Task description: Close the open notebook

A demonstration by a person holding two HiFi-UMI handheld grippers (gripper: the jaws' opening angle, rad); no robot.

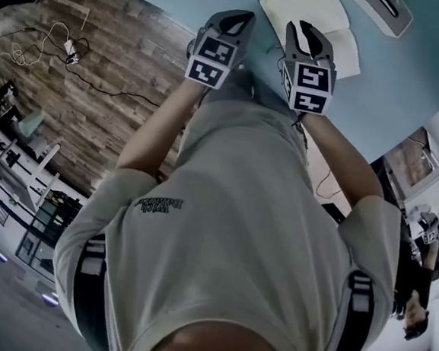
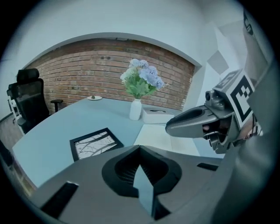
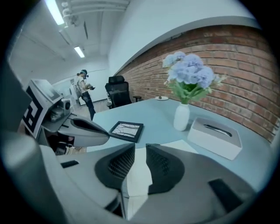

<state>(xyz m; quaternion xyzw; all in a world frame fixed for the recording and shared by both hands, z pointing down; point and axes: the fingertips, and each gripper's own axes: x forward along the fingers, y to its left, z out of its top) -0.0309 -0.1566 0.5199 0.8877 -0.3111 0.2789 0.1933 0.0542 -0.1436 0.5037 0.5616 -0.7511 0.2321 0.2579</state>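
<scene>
Ahead, pale blue table [image 1: 410, 96] curves round; brick wall [image 2: 87, 74] behind, black chair [image 2: 26, 103] at far side. Brown floor [image 1: 110, 115] beside table, cables on it. On table: white vase of blue flowers [image 2: 136, 107], tissue box [image 3: 215, 136], black picture frame [image 2: 95, 143], notebook [image 1: 336, 21]. Both arms stretch forward, side by side, tools tipped down. Left gripper [image 1: 237, 18]: jaw tips together, nothing inside. Right gripper [image 1: 304, 27]: jaws little bit apart, nothing pinched, white page seen through gap. Notebook lies flat, white page up, under right gripper, between frame and tissue box.

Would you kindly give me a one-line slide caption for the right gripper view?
Right gripper, fingers apart, over the open notebook; framed picture, flower vase and tissue box beyond.
</scene>
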